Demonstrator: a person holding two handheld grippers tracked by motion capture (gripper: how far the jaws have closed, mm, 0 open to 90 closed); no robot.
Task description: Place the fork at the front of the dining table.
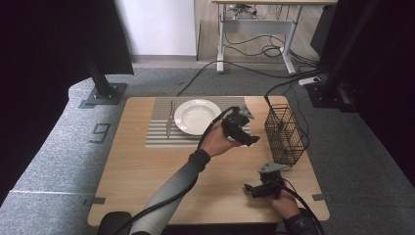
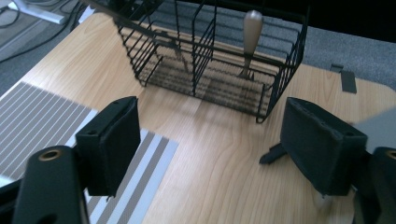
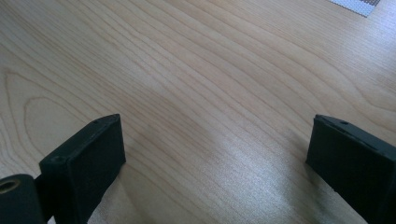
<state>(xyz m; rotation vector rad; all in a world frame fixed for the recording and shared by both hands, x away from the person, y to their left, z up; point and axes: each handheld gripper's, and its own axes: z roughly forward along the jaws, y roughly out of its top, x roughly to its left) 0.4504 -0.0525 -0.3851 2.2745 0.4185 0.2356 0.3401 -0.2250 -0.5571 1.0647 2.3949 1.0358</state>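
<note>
**Left gripper faces the wire basket, jaws spread and empty**

In the high view the left gripper (image 1: 254,139) hangs over the table (image 1: 147,171), just right of the striped placemat (image 1: 159,120), pointing toward 3 o'clock at the black wire basket (image 1: 286,134). In the left gripper view the basket (image 2: 210,60) stands at 12 o'clock beyond the jaws, apart from both pads, with bare wood between them. The jaws are spread wide with nothing between them.

The right gripper (image 1: 248,188) rests low near the table's front edge at about 5 o'clock from the left one, its jaws also spread, empty, over bare wood.

Counted: one basket with one wooden-handled utensil (image 2: 251,42) upright in its right compartment and another, dimmer piece in the left; one white plate (image 1: 195,117) and one knife (image 1: 169,120) on one placemat.
</note>
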